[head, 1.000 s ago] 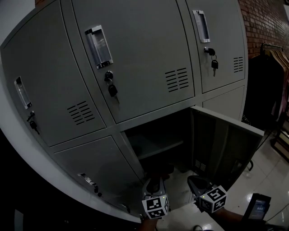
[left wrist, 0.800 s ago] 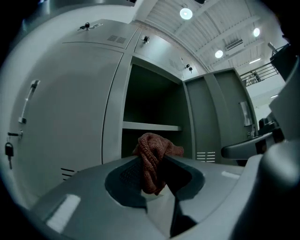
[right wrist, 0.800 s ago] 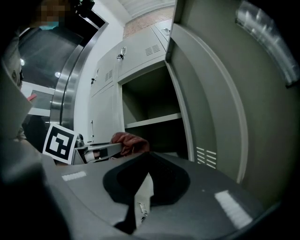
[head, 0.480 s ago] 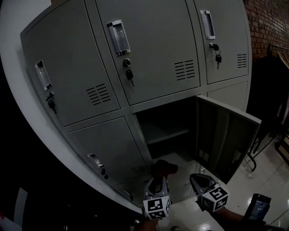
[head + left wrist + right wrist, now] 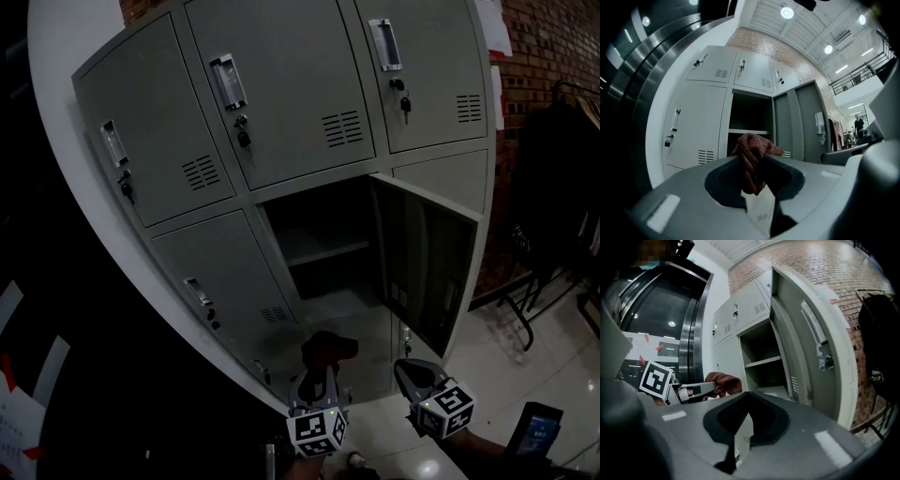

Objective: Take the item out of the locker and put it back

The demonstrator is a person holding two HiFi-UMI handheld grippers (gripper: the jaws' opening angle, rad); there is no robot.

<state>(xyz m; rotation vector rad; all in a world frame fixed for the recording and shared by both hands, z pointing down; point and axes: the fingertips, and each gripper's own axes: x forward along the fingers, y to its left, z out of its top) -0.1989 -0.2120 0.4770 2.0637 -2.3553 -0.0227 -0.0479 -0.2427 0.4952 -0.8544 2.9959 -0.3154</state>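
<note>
Over the last second the person backs away from the locker (image 5: 281, 94), so the whole bank sits smaller and higher in the head view; the cloth (image 5: 328, 348), which a second ago was lost in the dark at the mouth of the open compartment (image 5: 314, 220), now hangs clear of it, low in the centre of the frame, in front of the locker's bottom edge

The left gripper (image 5: 321, 368) points level at the locker and has the cloth pinched between its jaws, which stand partly apart with the reddish knit bunched at their tips and a fold drooping below; in the left gripper view the cloth covers the lower part of the compartment, whose shelf (image 5: 323, 249) looks bare

The right gripper (image 5: 410, 375) is just to the right of the left one at the bottom of the head view; its own view shows its jaws drawn together at the tips with nothing between them, and the left gripper with the cloth at mid left

The door (image 5: 427, 262) stands swung open to the right of the compartment, so the way back in is unblocked

By my reading the taking-out half of the task is done, since the cloth is fully outside; what is left is to carry it forward again and let it go on the compartment floor or shelf; the grip looks firm enough for that, though the loose fold could catch on the lower lip of the opening
</note>
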